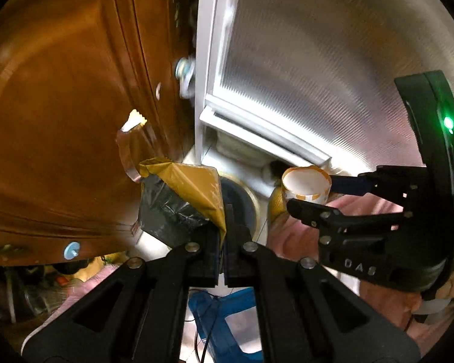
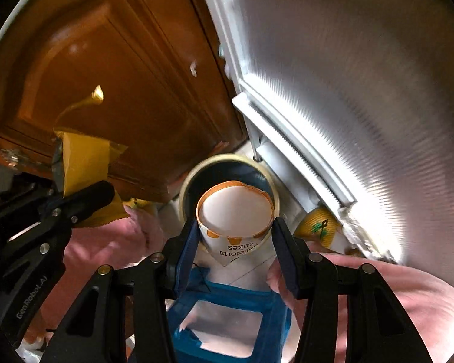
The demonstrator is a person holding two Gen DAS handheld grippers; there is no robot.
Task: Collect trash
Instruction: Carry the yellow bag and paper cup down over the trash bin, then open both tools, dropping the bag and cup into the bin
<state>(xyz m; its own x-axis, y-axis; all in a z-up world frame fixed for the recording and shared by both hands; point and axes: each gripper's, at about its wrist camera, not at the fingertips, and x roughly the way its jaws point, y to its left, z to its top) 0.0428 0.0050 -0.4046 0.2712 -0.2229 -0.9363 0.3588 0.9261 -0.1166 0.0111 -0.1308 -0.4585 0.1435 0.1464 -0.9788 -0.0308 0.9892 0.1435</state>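
Paper cup (image 2: 234, 211): white, orange rim band, "delicious cakes" print; pinched at both sides by right gripper (image 2: 234, 227); mouth toward camera, long axis running away toward bin.
Wrapper (image 1: 181, 193): yellow outside, dark foil inside; clamped in left gripper (image 1: 222, 236), sticking out toward 11 o'clock, crumpled.
Bin (image 2: 227, 163): round, cream rim, dark inside; just beyond cup at 12 o'clock in right wrist view.
Progress: both pieces picked up, neither dropped in yet; release over bin left, probably cup first.
Surroundings: brown wooden door (image 1: 60, 106) at 10 o'clock, ribbed glass panel (image 1: 317, 60) at 2 o'clock, blue stool (image 2: 227, 317) at 6 o'clock.
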